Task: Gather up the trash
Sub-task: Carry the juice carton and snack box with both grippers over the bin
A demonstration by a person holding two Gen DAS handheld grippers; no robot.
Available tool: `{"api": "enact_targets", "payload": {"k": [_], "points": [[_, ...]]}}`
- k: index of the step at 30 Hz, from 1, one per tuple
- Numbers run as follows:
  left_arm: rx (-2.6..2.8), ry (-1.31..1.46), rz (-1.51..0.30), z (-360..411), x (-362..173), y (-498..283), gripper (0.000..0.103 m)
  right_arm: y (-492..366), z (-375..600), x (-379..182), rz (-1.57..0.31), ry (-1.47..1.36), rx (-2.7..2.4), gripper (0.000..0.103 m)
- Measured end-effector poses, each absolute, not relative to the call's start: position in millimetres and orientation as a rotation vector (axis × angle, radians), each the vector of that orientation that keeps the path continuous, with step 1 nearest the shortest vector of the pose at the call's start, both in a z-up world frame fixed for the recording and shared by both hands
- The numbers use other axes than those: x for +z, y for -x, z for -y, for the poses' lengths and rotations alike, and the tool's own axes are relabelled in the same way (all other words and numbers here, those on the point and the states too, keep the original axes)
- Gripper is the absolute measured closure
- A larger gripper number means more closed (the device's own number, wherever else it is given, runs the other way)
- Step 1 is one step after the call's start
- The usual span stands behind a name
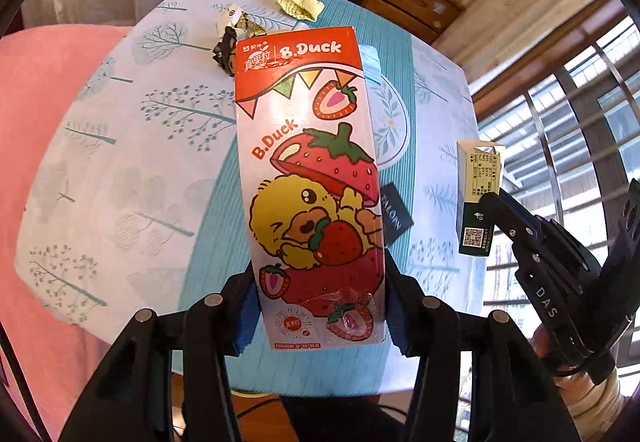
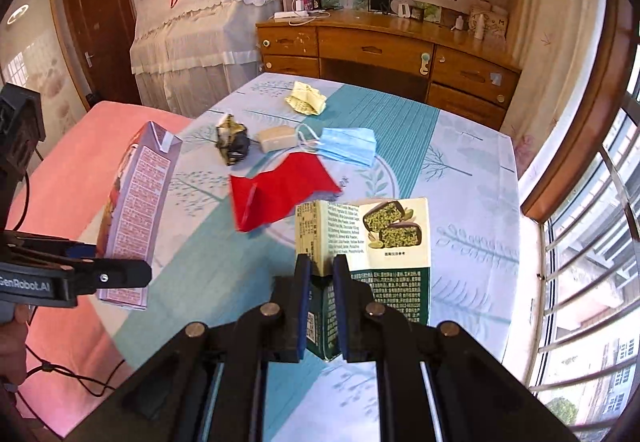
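Right wrist: fingers [image 2: 340, 306] pinch snack box [image 2: 384, 238] edge above table [image 2: 472, 177].

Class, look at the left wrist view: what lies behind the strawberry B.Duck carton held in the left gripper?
Behind the B.Duck carton, held in the left gripper, only edges of a blue face mask and a dark tag show. The carton covers the rest of the tablecloth there.

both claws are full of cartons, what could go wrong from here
The right claw pinches only a narrow edge of the green and cream snack box, so it could twist loose. The left claw grips the tall strawberry duck drink carton at its base; it may tip. The red paper still needs collecting.
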State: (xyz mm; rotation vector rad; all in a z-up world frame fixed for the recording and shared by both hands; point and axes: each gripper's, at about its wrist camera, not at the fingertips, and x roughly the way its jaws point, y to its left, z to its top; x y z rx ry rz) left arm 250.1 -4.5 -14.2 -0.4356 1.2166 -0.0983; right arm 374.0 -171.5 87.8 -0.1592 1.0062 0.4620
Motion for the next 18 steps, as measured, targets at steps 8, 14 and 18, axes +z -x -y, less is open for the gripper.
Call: {"api": "enact_targets", "payload": {"k": [8, 14, 18], "points": [[-0.253, 0.325, -1.186, -42, -3, -173, 0.053, -273, 114, 121, -0.953, 0.104, 0.367, 0.092], [-0.342, 0.253, -1.197, -75, -7, -115, 0.053, -206, 72, 121, -0.996, 0.068, 0.349, 0.092], [-0.372, 0.220, -1.230, -84, -17, -82, 0.053, -175, 57, 109, -1.061, 0.063, 0.358, 0.092]]}}
